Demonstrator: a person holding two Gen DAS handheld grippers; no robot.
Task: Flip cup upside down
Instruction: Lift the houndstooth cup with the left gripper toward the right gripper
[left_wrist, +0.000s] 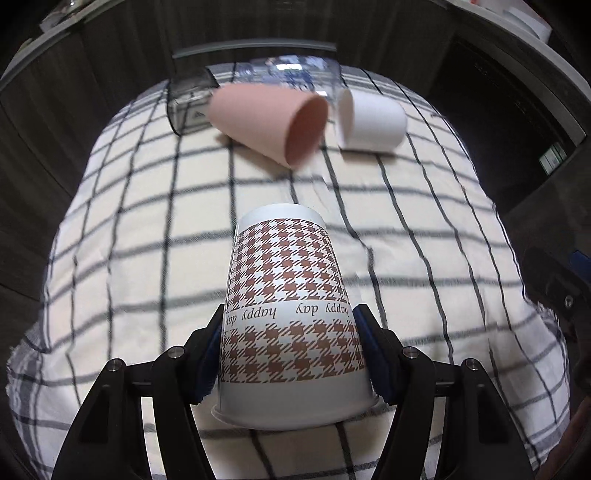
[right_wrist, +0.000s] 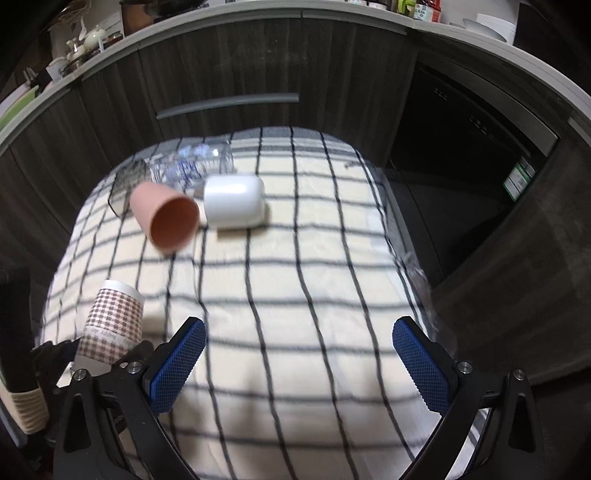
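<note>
Already inverted: houndstooth paper cup pinched in left tongs, rim down on checked bench; release next. Right tongs spread, empty.

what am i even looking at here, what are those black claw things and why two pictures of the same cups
Those black claws are handheld two-finger grippers with blue pads; a person holds one in each hand. Each carries a fisheye camera looking along its fingers, so you get two views of one scene.

The left wrist view shows the left gripper closed on a white paper cup with a brown houndstooth pattern, which is upside down, rim at the bottom.

The right wrist view shows the right gripper open and holding nothing.

On the checked cream tablecloth lie a plain pink cup and a plain white cup, both on their sides, with a clear plastic bottle behind them.
</note>
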